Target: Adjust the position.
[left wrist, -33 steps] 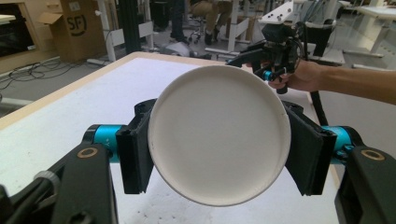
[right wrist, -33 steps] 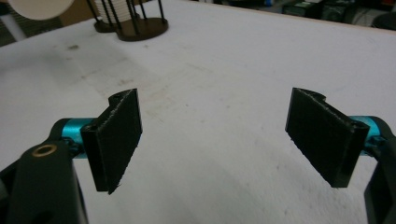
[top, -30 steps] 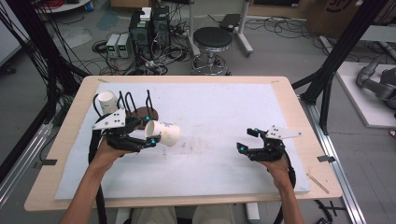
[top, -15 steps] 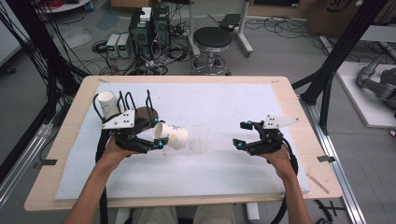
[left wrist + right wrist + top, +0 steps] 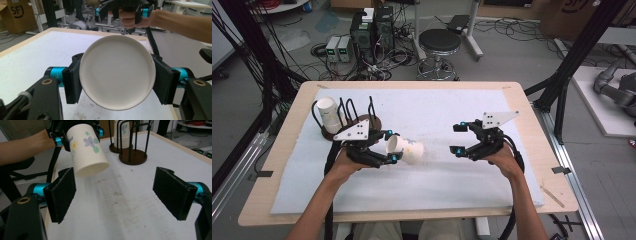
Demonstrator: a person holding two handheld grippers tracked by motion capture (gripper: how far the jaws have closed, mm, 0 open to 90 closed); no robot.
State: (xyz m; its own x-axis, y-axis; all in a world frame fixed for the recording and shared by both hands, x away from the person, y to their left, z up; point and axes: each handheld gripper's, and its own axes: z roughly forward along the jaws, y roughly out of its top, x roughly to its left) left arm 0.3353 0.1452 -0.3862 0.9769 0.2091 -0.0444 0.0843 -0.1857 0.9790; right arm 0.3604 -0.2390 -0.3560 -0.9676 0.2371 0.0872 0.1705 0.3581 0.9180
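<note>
In the high view, the left gripper clasps a flowered paper cup on its side above the white mat, base toward the right gripper, whose jaws gape with nothing between; a cup stack sits in the wire rack; in the left gripper view, both pads squeeze the cup's rim; in the right gripper view, the cup hangs tilted beyond the spread pads.

Left gripper clamps paper cup sideways; right gripper agape, apart.
</note>
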